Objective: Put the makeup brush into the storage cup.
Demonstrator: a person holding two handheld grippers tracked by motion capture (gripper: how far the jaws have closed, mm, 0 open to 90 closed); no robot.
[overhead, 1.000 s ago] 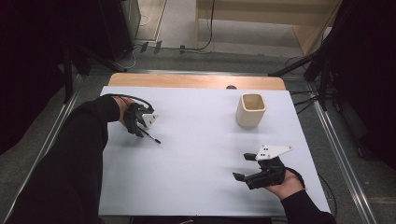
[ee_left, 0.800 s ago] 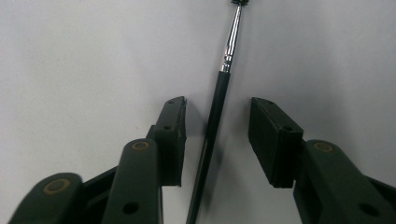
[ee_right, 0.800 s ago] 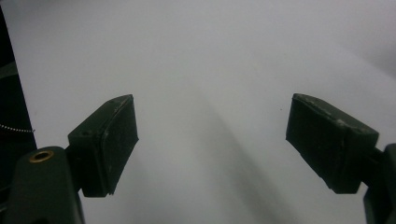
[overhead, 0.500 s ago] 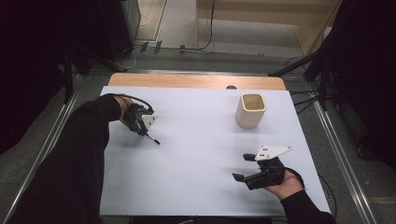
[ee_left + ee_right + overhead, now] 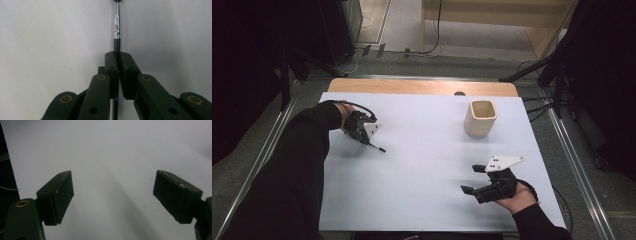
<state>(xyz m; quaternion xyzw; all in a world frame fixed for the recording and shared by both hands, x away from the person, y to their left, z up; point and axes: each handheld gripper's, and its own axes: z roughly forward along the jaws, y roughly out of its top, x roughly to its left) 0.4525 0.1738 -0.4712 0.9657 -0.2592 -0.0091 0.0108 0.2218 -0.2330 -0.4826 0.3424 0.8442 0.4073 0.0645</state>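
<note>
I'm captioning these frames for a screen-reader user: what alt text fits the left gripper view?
The left gripper has its two black jaws shut on a thin pen-like tool, whose black and chrome shaft runs straight up from them over the white table.

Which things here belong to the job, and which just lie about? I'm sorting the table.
In the job:
- pen, clamped in the left claw
- cup, open and upright, likely where it goes

Lying about:
- right claw, open, nothing in it
- cables beside the table
</note>
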